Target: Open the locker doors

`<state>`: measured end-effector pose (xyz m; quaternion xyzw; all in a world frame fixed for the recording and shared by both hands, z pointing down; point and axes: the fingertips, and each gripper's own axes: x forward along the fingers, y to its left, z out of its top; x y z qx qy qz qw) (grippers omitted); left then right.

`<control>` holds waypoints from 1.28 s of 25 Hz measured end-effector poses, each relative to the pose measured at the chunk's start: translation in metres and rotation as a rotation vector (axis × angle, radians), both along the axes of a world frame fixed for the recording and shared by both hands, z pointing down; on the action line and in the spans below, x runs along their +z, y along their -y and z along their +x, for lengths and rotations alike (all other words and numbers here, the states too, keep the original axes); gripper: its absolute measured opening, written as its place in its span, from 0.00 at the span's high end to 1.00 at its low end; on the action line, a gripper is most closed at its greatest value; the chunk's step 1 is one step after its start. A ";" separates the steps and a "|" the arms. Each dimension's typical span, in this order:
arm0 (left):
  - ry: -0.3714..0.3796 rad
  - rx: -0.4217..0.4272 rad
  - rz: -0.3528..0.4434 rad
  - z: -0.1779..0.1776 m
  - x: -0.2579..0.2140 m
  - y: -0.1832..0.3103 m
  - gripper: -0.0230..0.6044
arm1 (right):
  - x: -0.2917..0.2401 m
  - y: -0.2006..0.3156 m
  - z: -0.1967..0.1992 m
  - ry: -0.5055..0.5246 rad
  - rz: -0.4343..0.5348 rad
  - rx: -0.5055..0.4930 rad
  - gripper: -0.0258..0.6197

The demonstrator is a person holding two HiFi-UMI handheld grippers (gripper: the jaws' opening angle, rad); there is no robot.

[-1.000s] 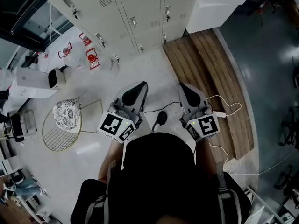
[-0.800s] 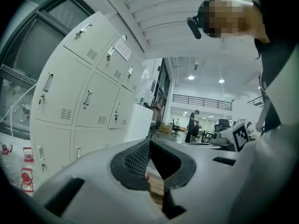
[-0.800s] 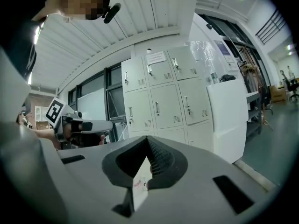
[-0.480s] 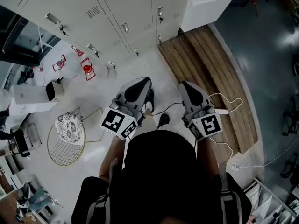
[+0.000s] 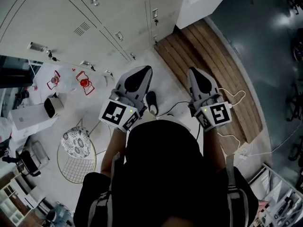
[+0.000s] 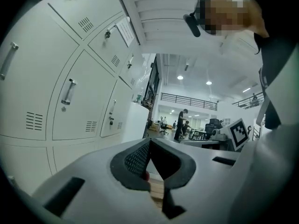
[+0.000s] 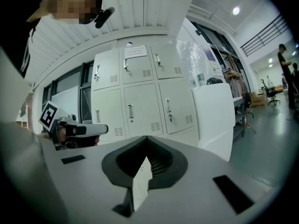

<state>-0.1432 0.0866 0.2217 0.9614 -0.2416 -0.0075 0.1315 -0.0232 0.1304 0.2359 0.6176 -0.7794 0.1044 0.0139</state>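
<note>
In the head view, the left gripper (image 5: pixel 143 71) and the right gripper (image 5: pixel 194 72) point at the white lockers (image 5: pixel 94 22). All the doors are closed.

In the left gripper view, the fingers are clenched on nothing. The lockers are on the left.

In the right gripper view, the fingers are clenched and empty too. The lockers are straight ahead.

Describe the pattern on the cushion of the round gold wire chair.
The round cushion carries a black-and-white ornamental print; the head view shows it best.
</note>
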 end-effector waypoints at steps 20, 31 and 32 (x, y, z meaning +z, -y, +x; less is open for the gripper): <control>0.002 0.126 -0.086 0.027 0.047 0.091 0.94 | 0.057 0.105 -0.006 0.005 -0.122 -0.056 0.95; 0.046 0.003 -0.099 0.073 0.064 0.142 0.94 | 0.103 0.179 0.037 0.030 -0.176 -0.169 0.95; 0.052 -0.009 -0.098 0.077 0.068 0.147 0.94 | 0.110 0.186 0.041 0.028 -0.185 -0.178 0.95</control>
